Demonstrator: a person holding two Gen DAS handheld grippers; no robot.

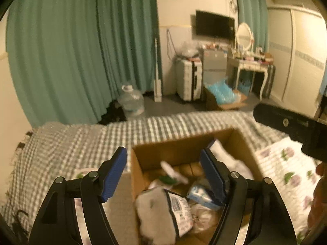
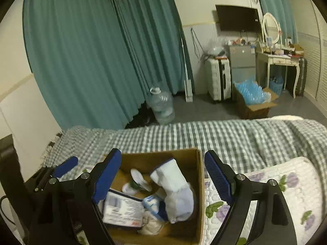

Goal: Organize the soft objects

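Note:
An open cardboard box (image 1: 179,143) (image 2: 201,183) sits on the bed and holds several soft items. A white packet with a barcode label (image 1: 163,210) (image 2: 122,208) lies near its front. A white sock (image 2: 175,187) (image 1: 224,157) leans against the right wall. A small blue-and-white pack (image 1: 201,194) (image 2: 152,203) lies beside them. My left gripper (image 1: 163,175) is open and empty above the box. My right gripper (image 2: 163,175) is open and empty above the box too. The right gripper's black body (image 1: 296,126) shows in the left wrist view.
The bed has a grey checked blanket (image 1: 81,143) (image 2: 235,136) and a floral quilt (image 1: 290,169) (image 2: 286,183). Beyond the bed are teal curtains (image 1: 71,51), a water jug (image 2: 162,106), a suitcase (image 2: 217,79), a box of blue bags (image 2: 253,100) and a dressing table (image 2: 278,59).

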